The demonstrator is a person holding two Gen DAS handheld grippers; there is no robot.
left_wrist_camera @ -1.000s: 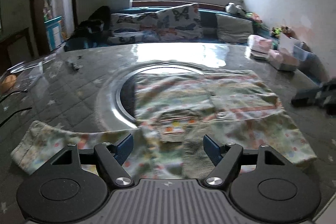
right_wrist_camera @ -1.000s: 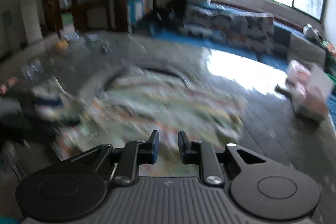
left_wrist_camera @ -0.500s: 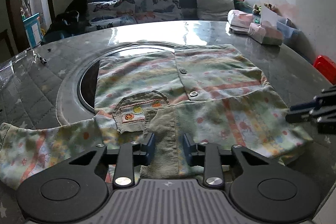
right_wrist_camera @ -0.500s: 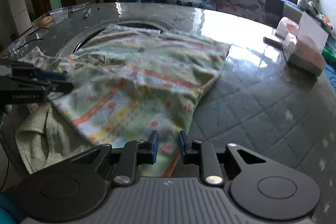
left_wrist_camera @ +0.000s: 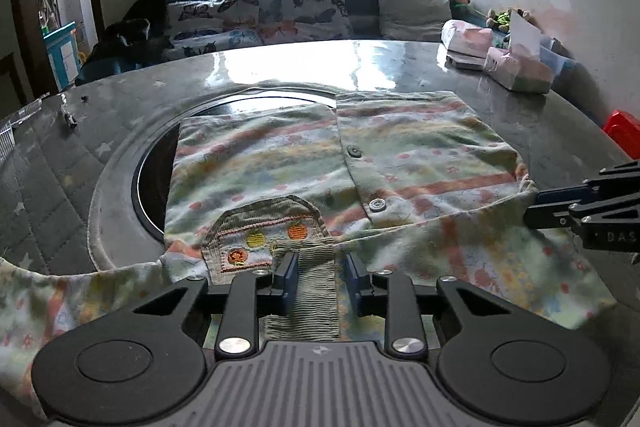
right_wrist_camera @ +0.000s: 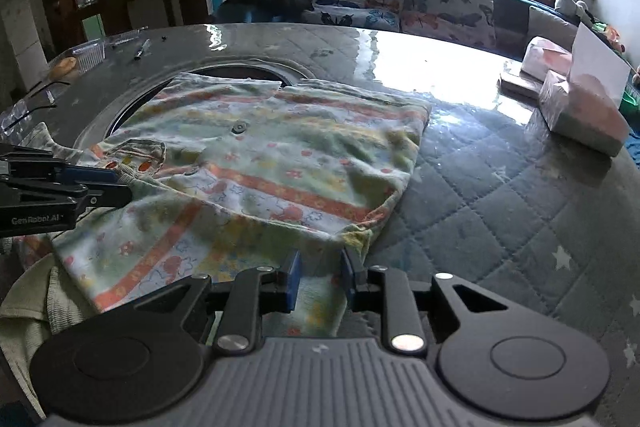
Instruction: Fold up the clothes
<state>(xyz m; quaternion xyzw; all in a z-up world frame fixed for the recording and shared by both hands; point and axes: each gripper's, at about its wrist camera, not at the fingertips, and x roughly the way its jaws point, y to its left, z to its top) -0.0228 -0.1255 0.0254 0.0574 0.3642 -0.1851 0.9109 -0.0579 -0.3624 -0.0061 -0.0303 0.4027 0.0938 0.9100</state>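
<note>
Between the half-second-earlier frames and the present ones, both tools were opened slightly. The left tool (left_wrist_camera: 318,281) had been nearly closed on the ribbed corduroy placket (left_wrist_camera: 308,291); its jaws were now seen parted, with the placket lying loosely between them — not clamped. The right tool (right_wrist_camera: 319,277) likewise stood partly open over the near hem of the printed child's shirt (right_wrist_camera: 280,163). The shirt lay flat on the quilted surface (right_wrist_camera: 500,211), partly over the round inset (left_wrist_camera: 156,179), with its near portion folded over the body. It was judged that this fold had been laid down and released. Legible writing: "GenRobot AI" on the left tool's side in the right view, and "DAS" on the right tool in the left view.
</note>
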